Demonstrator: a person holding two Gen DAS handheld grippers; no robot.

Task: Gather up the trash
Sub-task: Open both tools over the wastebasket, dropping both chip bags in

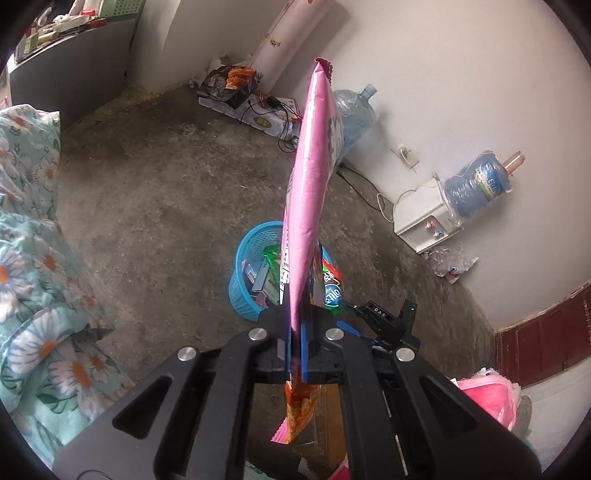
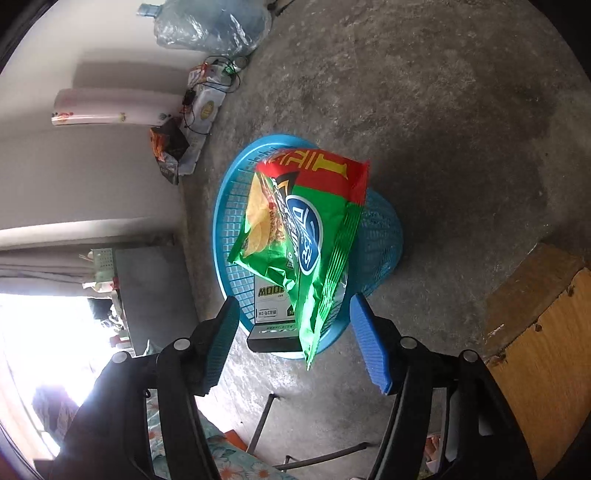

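Left wrist cam: sits behind the left gripper [image 1: 295,343], looks forward and down over the concrete floor [image 1: 166,206] toward the far wall; blue basket [image 1: 247,280] just ahead.

Right wrist cam: behind the right gripper [image 2: 295,343], pic rolled sideways, aimed down at the same basket [image 2: 236,206], very near.

Shared: basket, floor, water jug [image 1: 354,114] [image 2: 210,26] by the wall.

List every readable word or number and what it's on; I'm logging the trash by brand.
"100W": upside down on the white box in the blue basket.
"DAS": on the right tool, seen from the left wrist.
Green chip bag: blue oval logo and yellow characters, not legible.
Pink bag in the left tool: print unreadable.
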